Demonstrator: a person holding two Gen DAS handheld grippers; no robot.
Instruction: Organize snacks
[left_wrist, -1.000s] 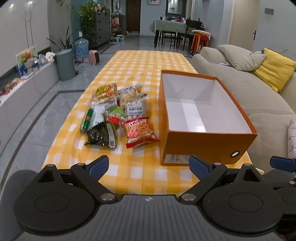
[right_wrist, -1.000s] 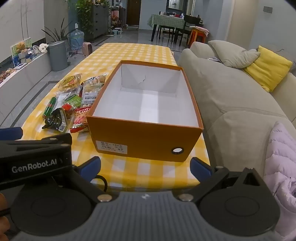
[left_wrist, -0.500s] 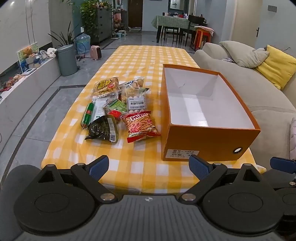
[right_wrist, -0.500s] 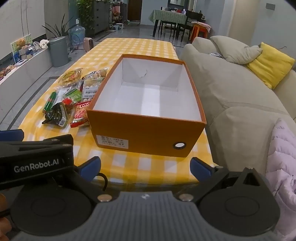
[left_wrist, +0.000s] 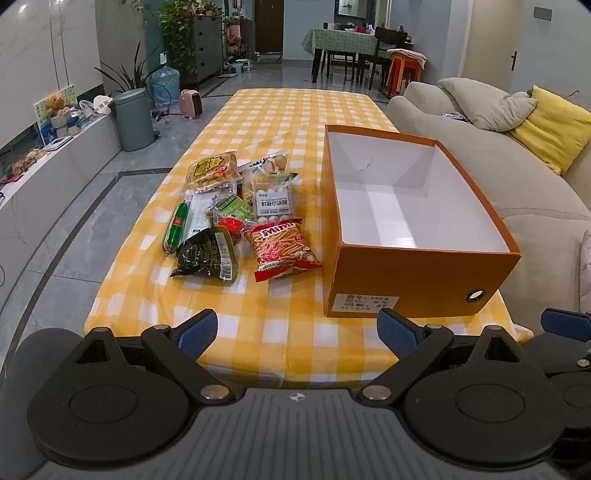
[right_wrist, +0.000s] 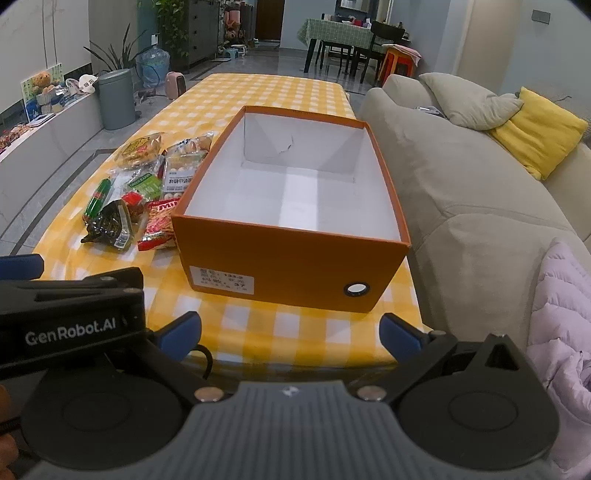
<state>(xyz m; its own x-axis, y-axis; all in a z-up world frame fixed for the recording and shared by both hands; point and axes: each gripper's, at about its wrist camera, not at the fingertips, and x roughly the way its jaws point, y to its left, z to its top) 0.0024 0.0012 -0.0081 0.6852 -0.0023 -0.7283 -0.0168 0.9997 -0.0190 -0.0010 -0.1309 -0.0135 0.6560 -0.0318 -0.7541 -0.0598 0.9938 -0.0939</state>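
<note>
Both the left gripper (left_wrist: 296, 332) and the right gripper (right_wrist: 289, 332) are hovering at the near edge of the worktop (left_wrist: 280, 110) with jaws spread wide and gripping nothing. The snack packets (left_wrist: 236, 214) are lying in a loose cluster on the checked cloth, just left of the orange box (left_wrist: 413, 273), which is sitting open-topped beside the sofa (right_wrist: 461, 177).

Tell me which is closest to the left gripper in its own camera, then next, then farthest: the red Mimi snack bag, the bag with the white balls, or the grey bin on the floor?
1. Red Mimi bag: nearest the left gripper, front of the pile.
2. White-ball bag: directly behind it, mid-pile.
3. Grey bin: farthest, on the floor off to the left.
</note>
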